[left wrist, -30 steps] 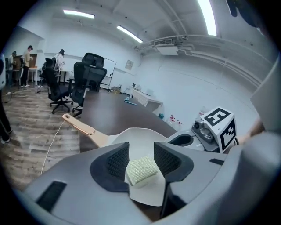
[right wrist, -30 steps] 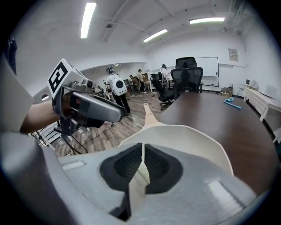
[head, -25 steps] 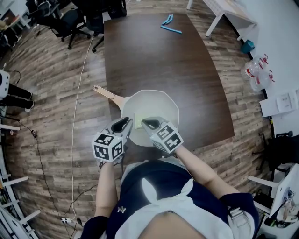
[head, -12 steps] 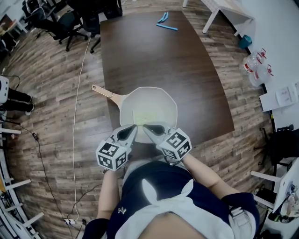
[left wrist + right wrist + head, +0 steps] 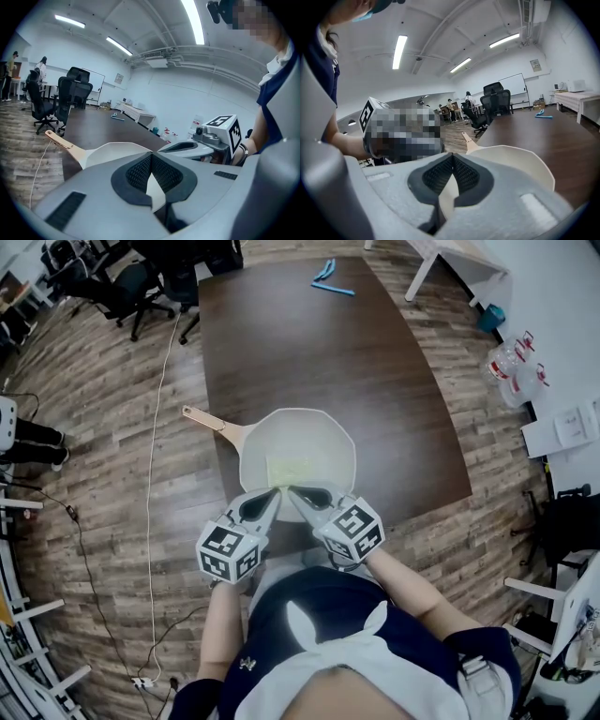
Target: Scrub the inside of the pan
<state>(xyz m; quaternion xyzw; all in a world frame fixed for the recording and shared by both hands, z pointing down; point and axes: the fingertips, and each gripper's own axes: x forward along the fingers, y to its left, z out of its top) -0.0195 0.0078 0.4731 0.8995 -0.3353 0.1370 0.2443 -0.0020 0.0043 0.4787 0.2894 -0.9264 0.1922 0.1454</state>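
Pan [image 5: 336,439], cream-coloured, rests on the dark brown table [image 5: 309,343] close to its near edge. Its tan handle [image 5: 208,422] projects past the table's left side. A pale yellow-green patch [image 5: 291,468] shows on the pan's inner surface; what it is cannot be determined. Left gripper [image 5: 276,492]: jaws fully together, nothing between them, tips at the pan's near rim. Right gripper [image 5: 292,492]: jaws fully together, nothing between them, tips just beside the left gripper's tips at the same rim. A blue object [image 5: 328,279] lies at the table's far end, well apart from the pan
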